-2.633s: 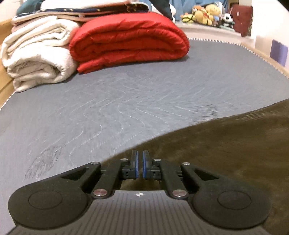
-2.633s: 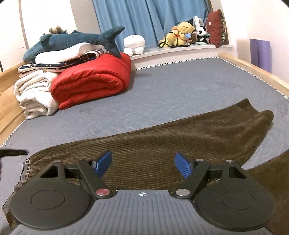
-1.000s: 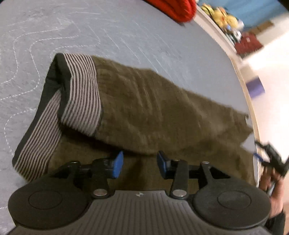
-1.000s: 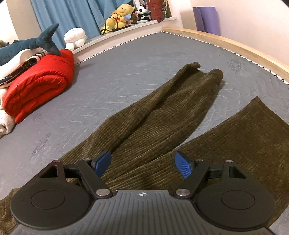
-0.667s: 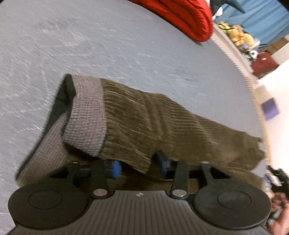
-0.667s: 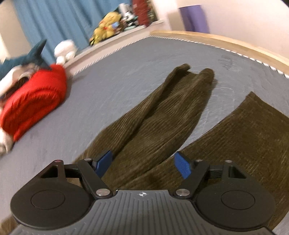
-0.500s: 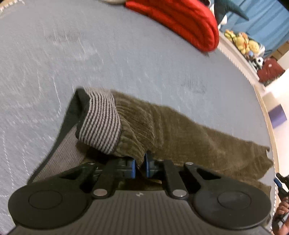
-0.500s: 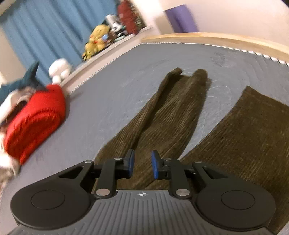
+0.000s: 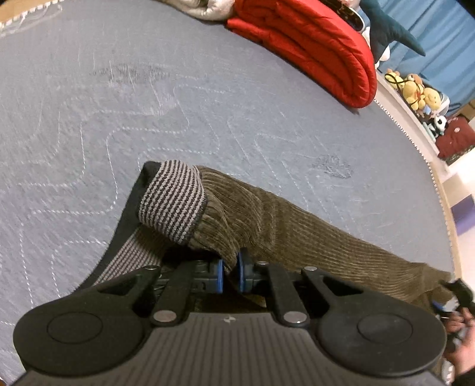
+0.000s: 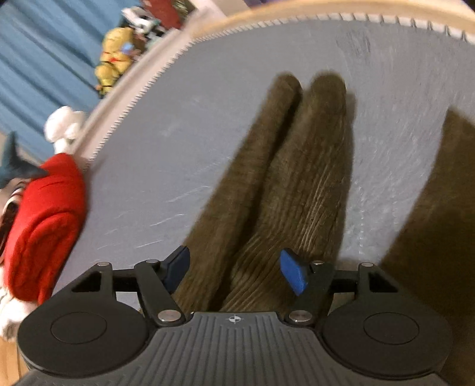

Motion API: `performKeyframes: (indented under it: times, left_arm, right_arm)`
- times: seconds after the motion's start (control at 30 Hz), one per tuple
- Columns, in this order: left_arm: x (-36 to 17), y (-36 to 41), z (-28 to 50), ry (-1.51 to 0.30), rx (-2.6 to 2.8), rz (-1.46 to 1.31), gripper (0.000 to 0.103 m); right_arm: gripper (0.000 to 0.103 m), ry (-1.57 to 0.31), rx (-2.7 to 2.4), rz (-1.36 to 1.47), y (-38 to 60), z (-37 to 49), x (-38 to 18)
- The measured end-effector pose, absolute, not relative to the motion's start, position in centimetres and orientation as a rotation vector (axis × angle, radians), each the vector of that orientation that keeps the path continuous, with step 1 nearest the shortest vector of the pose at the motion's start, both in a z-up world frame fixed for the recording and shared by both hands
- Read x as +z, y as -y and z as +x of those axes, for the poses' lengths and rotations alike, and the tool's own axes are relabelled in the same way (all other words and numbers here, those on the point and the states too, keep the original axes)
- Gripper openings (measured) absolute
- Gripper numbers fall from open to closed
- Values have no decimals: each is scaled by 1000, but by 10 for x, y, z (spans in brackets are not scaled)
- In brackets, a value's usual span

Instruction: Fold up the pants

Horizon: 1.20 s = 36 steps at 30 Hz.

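Observation:
Brown corduroy pants [image 9: 297,225] lie on a grey quilted mattress [image 9: 148,118]. Their striped waistband [image 9: 173,202] is turned over at the left end. My left gripper [image 9: 230,273] is shut on the fabric edge just below the waistband and lifts it a little. In the right wrist view one bunched leg [image 10: 282,184] runs away from me, and the other leg [image 10: 439,207] lies to the right. My right gripper [image 10: 234,267] is open, its blue pads either side of the bunched leg. The right gripper also shows at the left wrist view's right edge [image 9: 454,294].
A folded red quilt [image 9: 311,50] lies at the far side of the mattress, with pale blankets beside it. Plush toys [image 9: 415,89] sit on a ledge before blue curtains. A wooden bed rim [image 10: 326,12] runs along the mattress edge.
My left gripper closed on the pants near the waistband and raised the fabric. My right gripper moved along the bunched leg, narrowed briefly, and stands open again.

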<state>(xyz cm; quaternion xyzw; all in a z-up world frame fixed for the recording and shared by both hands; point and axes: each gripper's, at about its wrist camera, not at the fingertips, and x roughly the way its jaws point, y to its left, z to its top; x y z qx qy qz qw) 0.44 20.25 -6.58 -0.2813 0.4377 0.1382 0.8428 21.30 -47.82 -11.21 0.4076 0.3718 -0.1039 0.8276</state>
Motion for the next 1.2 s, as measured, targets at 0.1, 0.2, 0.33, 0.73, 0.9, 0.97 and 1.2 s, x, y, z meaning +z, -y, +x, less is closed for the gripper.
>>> performKeyframes:
  times: [0.1, 0.2, 0.33, 0.73, 0.9, 0.97, 1.2]
  left_arm:
    - [-68, -210, 3, -924, 286, -640, 26]
    - [-72, -216, 4, -927, 297, -647, 34]
    - [-69, -214, 6, -927, 285, -621, 21]
    - [-29, -218, -51, -828, 252, -579, 10]
    - [-15, -218, -83, -843, 216, -565, 10]
    - [-16, -215, -93, -872, 200, -529, 10]
    - [-39, -227, -102, -1009, 217, -540, 16]
  right_arm:
    - [68, -745, -207, 856, 480, 231, -123]
    - [33, -708, -196, 877, 486, 243, -124]
    - [14, -702, -217, 854, 492, 246, -125]
    - [11, -510, -169, 742, 497, 115, -25]
    - [11, -579, -274, 656, 497, 25, -10]
    - [11, -654, -338, 658, 500, -9, -19]
    - [12, -815, -420, 783, 507, -76, -74]
